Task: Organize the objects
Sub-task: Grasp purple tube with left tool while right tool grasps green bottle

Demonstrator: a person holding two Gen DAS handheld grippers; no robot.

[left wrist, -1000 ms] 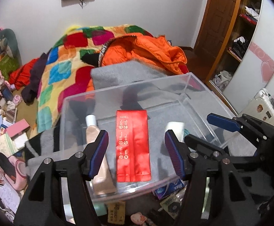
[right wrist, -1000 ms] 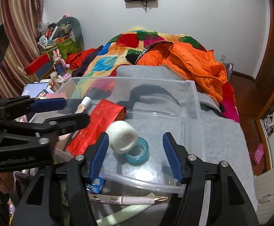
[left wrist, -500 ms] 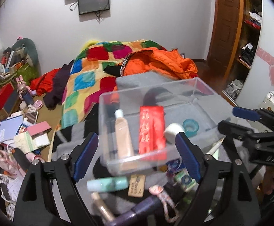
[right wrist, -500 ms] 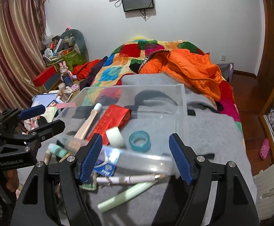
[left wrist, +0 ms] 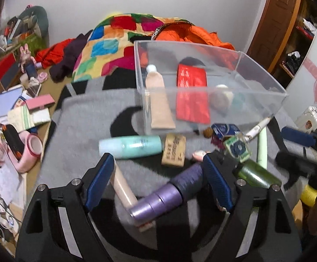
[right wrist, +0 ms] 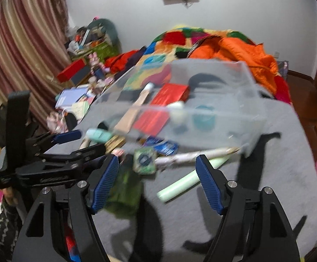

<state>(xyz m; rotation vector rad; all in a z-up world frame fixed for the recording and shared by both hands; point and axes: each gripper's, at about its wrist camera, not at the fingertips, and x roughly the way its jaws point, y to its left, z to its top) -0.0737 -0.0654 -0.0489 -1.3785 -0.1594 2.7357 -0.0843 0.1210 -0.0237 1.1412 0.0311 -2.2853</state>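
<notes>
A clear plastic bin (left wrist: 256, 65) (right wrist: 249, 80) stands on the grey blanket, holding a beige tube (left wrist: 158, 100), a red packet (left wrist: 192, 93), a white tape roll (left wrist: 220, 97) and a teal tape ring (right wrist: 204, 120). My left gripper (left wrist: 156, 180) hangs open above a purple bottle (left wrist: 167, 196) and a beige tube (left wrist: 123, 191). A mint bottle (left wrist: 132, 146) lies just beyond. My right gripper (right wrist: 157, 178) is open over a pale green tube (right wrist: 189, 180), a white pen (right wrist: 193, 156) and a green bottle (right wrist: 125, 187). The pads touch nothing.
Loose items lie in front of the bin: a tan tag (left wrist: 173, 149), a blue packet (left wrist: 224, 130), a small green box (left wrist: 237, 148). A colourful quilt (left wrist: 115, 43) and orange jacket (right wrist: 245, 54) lie behind. Floor clutter with books (left wrist: 16, 107) sits at left.
Both grippers have drawn back from over the bin toward its near side and their jaws have spread wider. The loose items in front of the bin have come into view beneath them.
</notes>
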